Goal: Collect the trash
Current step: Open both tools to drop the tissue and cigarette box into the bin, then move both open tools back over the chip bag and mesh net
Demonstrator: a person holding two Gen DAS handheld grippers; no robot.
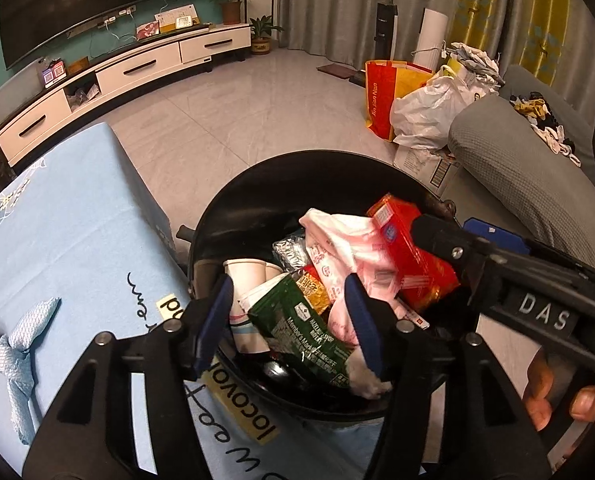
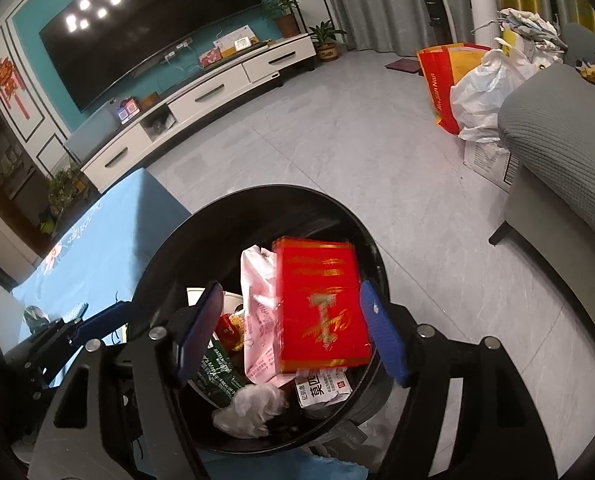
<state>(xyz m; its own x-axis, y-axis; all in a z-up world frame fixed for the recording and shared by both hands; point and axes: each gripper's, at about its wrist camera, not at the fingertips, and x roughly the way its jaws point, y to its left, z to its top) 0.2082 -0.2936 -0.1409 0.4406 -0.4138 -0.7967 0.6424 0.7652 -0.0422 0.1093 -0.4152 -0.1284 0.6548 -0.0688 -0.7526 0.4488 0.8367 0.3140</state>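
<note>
Trash fills a black bin just below both grippers, whose jaws stand apart and empty: left gripper over a green wrapper, right gripper astride a red box.

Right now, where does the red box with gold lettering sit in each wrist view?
Left wrist: red box right of centre in the black bin, beside the pink-printed plastic bag.
Right wrist: red box centre frame, between the open claw's fingers.
Shared landmark: the green wafer packet.
</note>
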